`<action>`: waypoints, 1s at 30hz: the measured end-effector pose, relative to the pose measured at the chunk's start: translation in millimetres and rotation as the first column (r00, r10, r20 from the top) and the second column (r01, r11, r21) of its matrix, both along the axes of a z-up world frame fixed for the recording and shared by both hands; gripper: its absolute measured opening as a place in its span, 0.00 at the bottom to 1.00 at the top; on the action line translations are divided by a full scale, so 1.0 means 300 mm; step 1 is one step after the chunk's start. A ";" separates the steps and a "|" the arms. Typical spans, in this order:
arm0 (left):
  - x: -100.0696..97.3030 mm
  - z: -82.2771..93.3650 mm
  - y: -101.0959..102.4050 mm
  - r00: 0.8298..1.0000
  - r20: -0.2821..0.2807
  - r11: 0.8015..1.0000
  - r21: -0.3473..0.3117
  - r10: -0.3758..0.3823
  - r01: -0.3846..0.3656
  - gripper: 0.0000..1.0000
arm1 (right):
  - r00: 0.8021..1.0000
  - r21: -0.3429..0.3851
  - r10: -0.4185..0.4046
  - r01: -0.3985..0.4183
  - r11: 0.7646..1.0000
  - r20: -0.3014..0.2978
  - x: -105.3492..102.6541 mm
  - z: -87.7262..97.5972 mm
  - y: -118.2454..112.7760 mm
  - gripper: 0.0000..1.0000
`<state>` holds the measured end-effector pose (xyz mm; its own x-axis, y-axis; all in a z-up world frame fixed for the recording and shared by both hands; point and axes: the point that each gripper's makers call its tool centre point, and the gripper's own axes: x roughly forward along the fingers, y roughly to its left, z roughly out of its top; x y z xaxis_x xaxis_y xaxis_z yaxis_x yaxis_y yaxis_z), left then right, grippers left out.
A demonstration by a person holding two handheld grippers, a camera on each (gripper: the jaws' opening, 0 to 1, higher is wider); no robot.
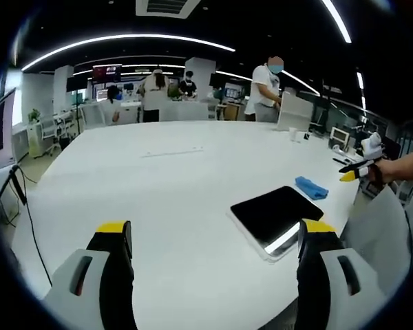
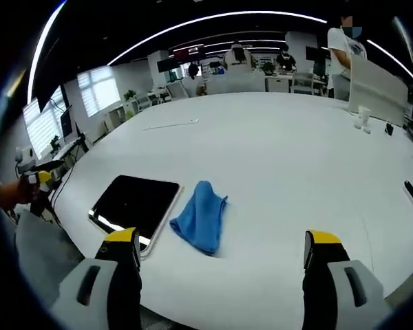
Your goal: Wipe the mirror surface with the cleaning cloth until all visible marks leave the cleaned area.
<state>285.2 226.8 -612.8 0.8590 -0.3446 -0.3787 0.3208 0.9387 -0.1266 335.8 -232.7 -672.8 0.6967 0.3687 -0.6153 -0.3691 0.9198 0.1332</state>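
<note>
Right hand-held gripper [image 2: 220, 258]: jaws spread wide, nothing held; poised just short of the cloth, judged ready for pickup.
Left hand-held gripper [image 1: 217, 244]: jaws spread, nothing held; kept near the mirror's edge, likely to steady it.
Cloth [image 2: 201, 216]: blue, crumpled on the desk [image 2: 289, 158], just beside the mirror.
Mirror [image 2: 135, 203]: flat near the desk's edge, within reach, not yet wiped.
Background: people stand at far desks.
</note>
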 end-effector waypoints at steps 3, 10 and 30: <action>-0.004 0.006 -0.001 1.000 0.002 1.000 -0.008 0.006 -0.006 0.99 | 1.000 -0.002 -0.011 0.011 1.000 0.002 0.003 0.014 -0.007 0.87; 0.005 0.008 -0.018 1.000 0.002 1.000 -0.006 -0.002 0.002 0.99 | 1.000 -0.001 -0.005 0.005 1.000 0.024 0.026 0.064 0.013 0.87; -0.005 0.012 0.014 1.000 0.006 0.999 -0.027 0.016 -0.016 0.99 | 0.999 -0.043 0.051 -0.051 0.998 0.005 0.046 0.106 0.082 0.82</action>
